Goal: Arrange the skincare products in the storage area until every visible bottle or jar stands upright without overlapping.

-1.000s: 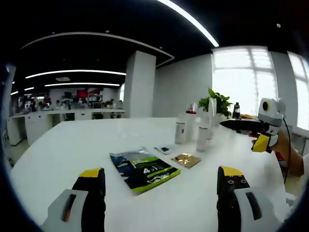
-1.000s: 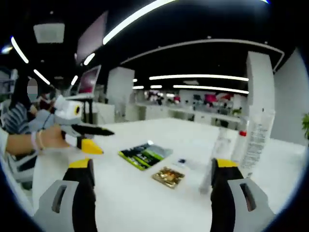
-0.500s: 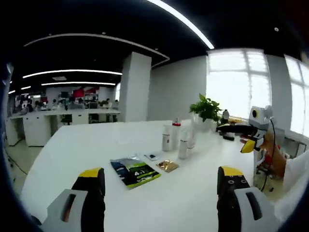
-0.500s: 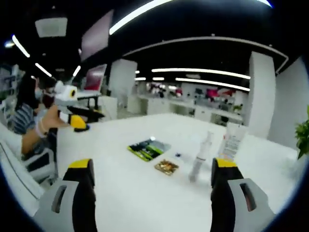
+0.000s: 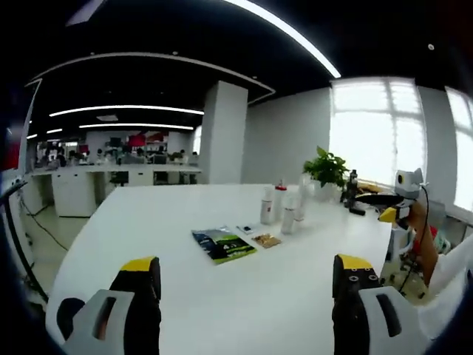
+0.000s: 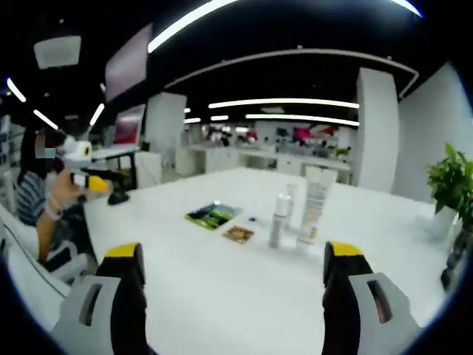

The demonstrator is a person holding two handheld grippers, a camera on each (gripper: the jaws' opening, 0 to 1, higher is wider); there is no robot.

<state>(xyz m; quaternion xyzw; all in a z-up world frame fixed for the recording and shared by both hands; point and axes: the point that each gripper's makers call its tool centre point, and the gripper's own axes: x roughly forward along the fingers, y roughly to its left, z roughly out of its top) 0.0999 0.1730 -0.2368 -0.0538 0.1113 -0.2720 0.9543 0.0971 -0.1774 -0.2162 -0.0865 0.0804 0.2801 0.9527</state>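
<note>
Left gripper (image 5: pixel 247 285) and right gripper (image 6: pixel 233 285) both spread, empty, well back over the table (image 5: pixel 222 310). Bottles (image 6: pixel 279 220) upright mid-table beyond sachets (image 5: pixel 224 245). Seems done; approach slowly, avoid toppling.

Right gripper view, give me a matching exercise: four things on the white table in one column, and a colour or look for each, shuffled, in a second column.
Things:
1. flat packet
2. small sachet
3. potted plant
4. tall tube

Looks:
A. green leaves
B. white, standing upright
C. gold-brown, lying flat
D. dark with green print, lying flat

Pairs: 1-D, 2-C, 3-A, 4-B
</note>
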